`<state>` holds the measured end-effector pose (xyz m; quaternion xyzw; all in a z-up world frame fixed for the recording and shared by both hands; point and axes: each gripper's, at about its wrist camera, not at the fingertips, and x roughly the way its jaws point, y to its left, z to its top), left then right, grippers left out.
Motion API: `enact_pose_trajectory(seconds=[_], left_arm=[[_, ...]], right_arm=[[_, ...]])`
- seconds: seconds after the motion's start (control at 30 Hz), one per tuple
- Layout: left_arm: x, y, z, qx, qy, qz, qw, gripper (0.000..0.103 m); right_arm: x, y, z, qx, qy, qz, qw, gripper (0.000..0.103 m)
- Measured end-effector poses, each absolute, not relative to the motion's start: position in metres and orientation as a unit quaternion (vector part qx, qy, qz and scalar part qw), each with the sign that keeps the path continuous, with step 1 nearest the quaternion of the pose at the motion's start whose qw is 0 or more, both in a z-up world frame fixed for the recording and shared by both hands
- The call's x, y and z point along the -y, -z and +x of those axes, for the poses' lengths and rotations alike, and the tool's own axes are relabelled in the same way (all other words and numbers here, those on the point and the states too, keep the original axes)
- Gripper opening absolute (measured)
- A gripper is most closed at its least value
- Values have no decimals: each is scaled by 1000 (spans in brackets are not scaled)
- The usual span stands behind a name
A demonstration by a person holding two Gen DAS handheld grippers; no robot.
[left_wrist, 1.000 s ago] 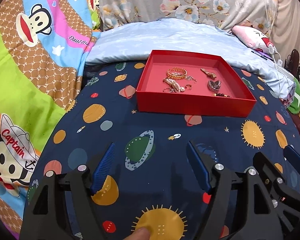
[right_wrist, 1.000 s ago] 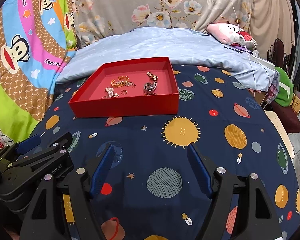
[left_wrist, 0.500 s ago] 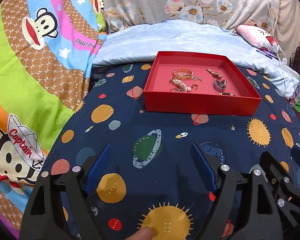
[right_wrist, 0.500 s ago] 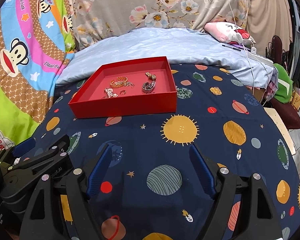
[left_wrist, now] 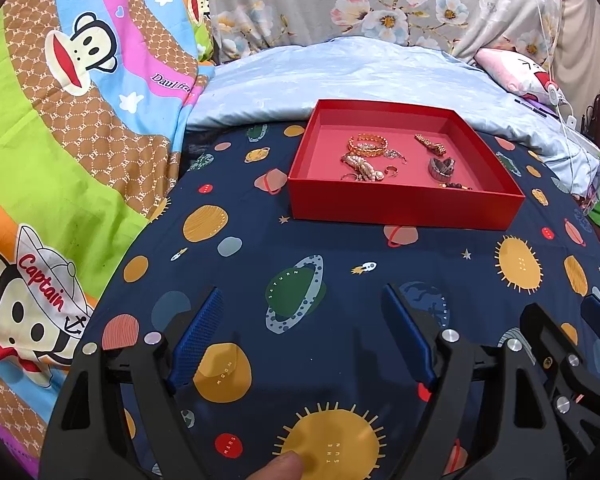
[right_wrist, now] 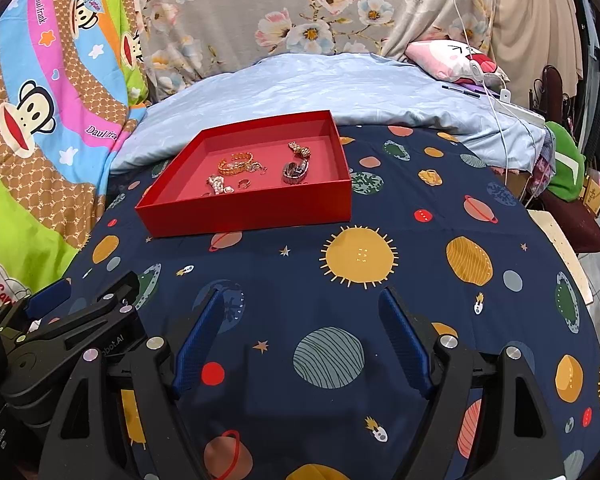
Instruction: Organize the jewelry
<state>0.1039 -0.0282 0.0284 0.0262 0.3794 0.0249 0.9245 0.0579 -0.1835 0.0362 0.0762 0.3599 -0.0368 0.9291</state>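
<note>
A tangle is the likely trouble: the gold bracelet (left_wrist: 367,145), pearl piece (left_wrist: 362,167) and small ring (left_wrist: 391,169) lie crowded together in the red tray (left_wrist: 404,204), so one could be dragged up with another. The left gripper (left_wrist: 302,334) and right gripper (right_wrist: 302,334) are both held wide and empty. The tray sits well ahead of both jaws, right of centre for the left pair and left of centre for the right.
</note>
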Motion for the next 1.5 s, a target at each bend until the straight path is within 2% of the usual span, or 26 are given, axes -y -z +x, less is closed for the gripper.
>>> enact_pose_trajectory(seconds=[0.27, 0.47, 1.5], left_arm=[[27, -28, 104, -380, -25, 25, 924, 79], [25, -28, 104, -378, -33, 24, 925, 84], [23, -30, 106, -382, -25, 9, 924, 85]], right_arm=[[184, -36, 58, -360, 37, 76, 929, 78], [183, -36, 58, -360, 36, 78, 929, 78], [182, -39, 59, -360, 40, 84, 928, 80]])
